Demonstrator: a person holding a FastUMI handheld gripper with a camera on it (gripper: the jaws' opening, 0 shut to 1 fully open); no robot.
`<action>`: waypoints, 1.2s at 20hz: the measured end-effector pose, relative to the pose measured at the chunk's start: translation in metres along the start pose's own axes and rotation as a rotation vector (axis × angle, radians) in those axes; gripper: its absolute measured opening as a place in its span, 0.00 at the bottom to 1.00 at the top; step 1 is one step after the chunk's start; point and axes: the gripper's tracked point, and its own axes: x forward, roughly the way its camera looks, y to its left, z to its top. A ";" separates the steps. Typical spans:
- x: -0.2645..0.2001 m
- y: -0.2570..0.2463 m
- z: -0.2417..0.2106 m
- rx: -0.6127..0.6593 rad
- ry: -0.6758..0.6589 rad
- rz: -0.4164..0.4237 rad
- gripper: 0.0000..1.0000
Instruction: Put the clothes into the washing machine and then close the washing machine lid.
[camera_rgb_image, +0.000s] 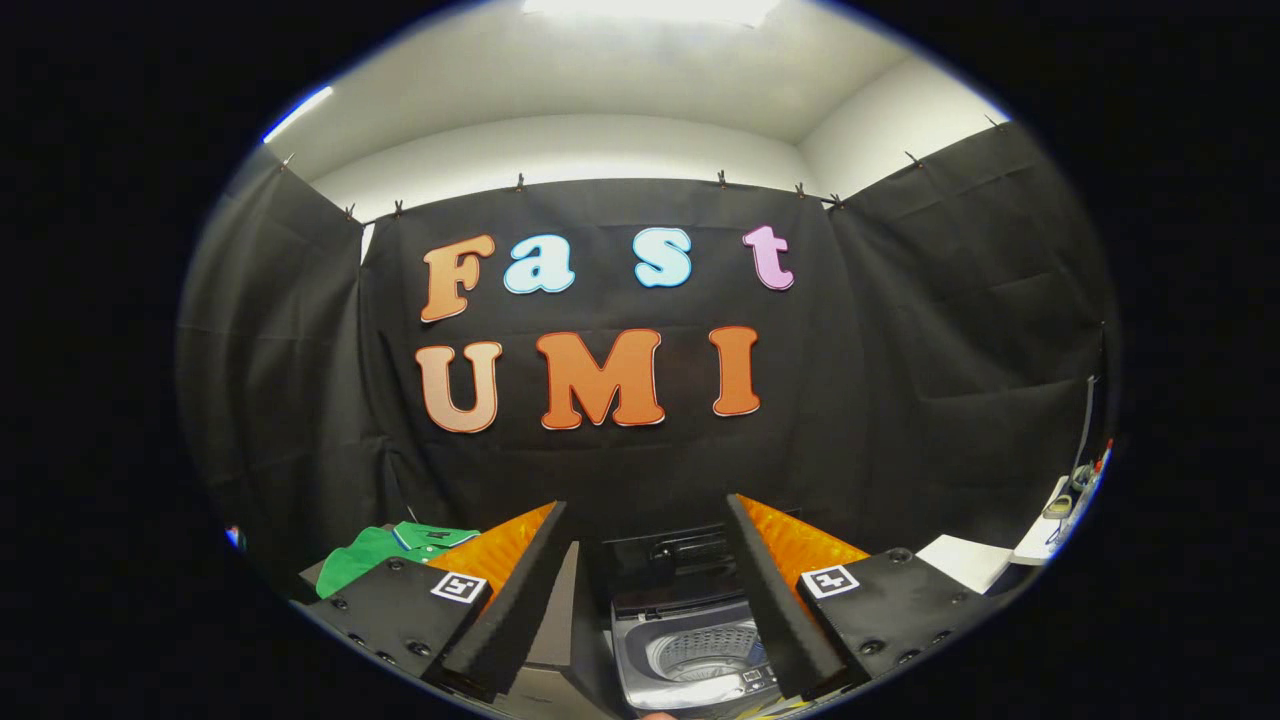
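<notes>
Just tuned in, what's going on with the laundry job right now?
Nothing is picked up yet. The gripper is open and holds nothing. The small washing machine sits below, between its fingers, lid raised, drum visible. The green shirt lies off to the left beyond the left finger, outside the machine.

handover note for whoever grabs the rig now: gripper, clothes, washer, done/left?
Gripper: fingers spread open, holding nothing, raised above the bench.
Washing machine: between and below the fingers, lid up, drum open; no clothes visible in the part of the drum that shows.
Green shirt: lying beyond the left finger, off to the left of the machine, untouched.
Done: nothing loaded yet, by the look of it.
Left: grab the shirt, drop it in the drum, close the lid.
</notes>
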 end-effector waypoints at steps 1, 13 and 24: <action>0.002 0.003 -0.001 0.002 0.001 0.005 0.98; 0.028 0.086 0.010 0.084 0.006 0.173 0.98; 0.064 0.232 -0.029 0.055 0.155 0.404 0.98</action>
